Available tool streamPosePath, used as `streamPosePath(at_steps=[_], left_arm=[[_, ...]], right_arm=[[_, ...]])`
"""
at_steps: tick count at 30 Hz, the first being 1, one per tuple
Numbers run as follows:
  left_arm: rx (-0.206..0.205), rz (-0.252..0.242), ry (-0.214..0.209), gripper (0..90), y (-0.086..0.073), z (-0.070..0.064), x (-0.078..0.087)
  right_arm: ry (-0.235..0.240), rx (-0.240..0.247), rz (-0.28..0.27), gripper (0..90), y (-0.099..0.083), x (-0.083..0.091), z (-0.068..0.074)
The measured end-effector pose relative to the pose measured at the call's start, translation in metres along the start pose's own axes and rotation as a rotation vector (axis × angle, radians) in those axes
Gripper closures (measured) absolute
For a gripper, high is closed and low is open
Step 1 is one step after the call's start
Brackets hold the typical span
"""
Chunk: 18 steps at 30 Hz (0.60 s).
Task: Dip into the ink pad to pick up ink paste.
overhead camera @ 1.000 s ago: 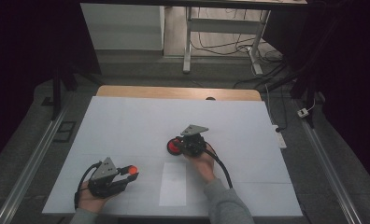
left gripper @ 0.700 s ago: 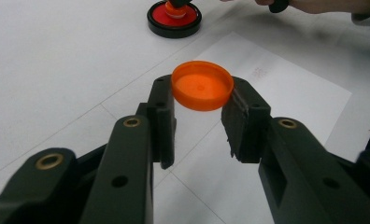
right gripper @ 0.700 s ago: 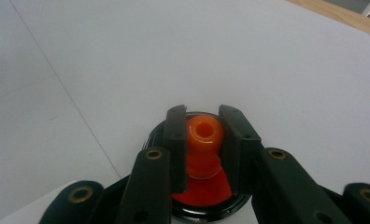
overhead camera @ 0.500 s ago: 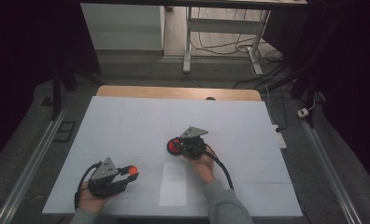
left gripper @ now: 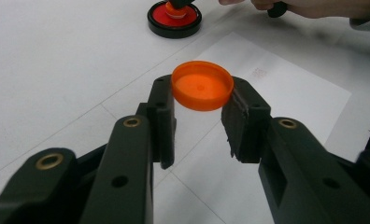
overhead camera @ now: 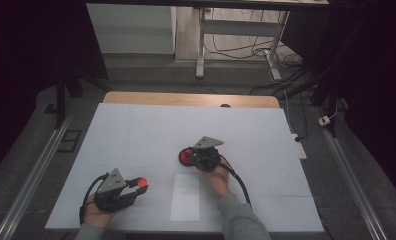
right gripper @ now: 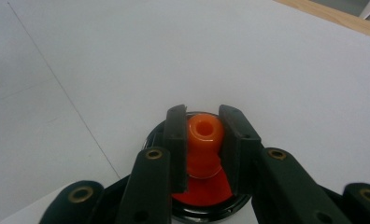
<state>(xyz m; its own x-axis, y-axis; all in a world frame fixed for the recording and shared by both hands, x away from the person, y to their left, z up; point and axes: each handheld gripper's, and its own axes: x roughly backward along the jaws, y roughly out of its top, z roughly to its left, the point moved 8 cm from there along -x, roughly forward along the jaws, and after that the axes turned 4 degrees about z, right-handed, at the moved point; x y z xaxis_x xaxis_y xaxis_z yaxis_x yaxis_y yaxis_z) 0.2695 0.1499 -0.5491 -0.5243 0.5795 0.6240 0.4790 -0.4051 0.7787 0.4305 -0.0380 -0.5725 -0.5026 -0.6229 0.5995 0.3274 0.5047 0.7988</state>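
**Both grippers clamped on orange parts over the white table**

The left gripper (overhead camera: 136, 186) sits at the near left of the white table (overhead camera: 136, 130), held low in the person's left hand (overhead camera: 97, 212). Its jaws are closed on a round orange plastic cap (left gripper: 202, 85), gripping it by the rim at opposite sides. In the left gripper view the cap is held hollow side up, roughly level, clear of the table surface, and in the high view it shows as an orange spot at the jaw tips (overhead camera: 141, 182).

The right gripper (overhead camera: 190, 157) is near the middle of the table, in the person's right hand (overhead camera: 217, 174), pointing left. Its jaws are clenched on the orange plastic neck with a hole in its top (right gripper: 203, 133), one black pad on each side and touching it. That neck rises from a round red disc with a black rim (right gripper: 206, 193), which rests flat on the table just under the jaws; in the high view the disc (overhead camera: 184, 157) lies at the left of the gripper.

A white rectangular sheet of paper (overhead camera: 185, 197) lies flat on the near part of the table between the two hands, just right of the left gripper and nearer than the disc. The cap and the disc are well apart.
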Motion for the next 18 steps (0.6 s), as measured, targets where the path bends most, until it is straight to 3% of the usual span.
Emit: streamPosePath(at_steps=[13, 15, 18], left_arm=[[0.002, 0.001, 0.002, 65.3, 0.0, 0.0, 0.0], [0.004, -0.003, 0.001, 65.2, 0.0, 0.0, 0.0], [0.006, 0.0, -0.003, 65.3, 0.0, 0.001, 0.0]], right_arm=[[0.007, -0.011, -0.004, 72.9, 0.001, 0.0, -0.001], [0.026, -0.037, -0.014, 72.8, 0.002, 0.001, -0.002], [0.044, -0.119, -0.103, 72.8, 0.012, 0.01, -0.006]])
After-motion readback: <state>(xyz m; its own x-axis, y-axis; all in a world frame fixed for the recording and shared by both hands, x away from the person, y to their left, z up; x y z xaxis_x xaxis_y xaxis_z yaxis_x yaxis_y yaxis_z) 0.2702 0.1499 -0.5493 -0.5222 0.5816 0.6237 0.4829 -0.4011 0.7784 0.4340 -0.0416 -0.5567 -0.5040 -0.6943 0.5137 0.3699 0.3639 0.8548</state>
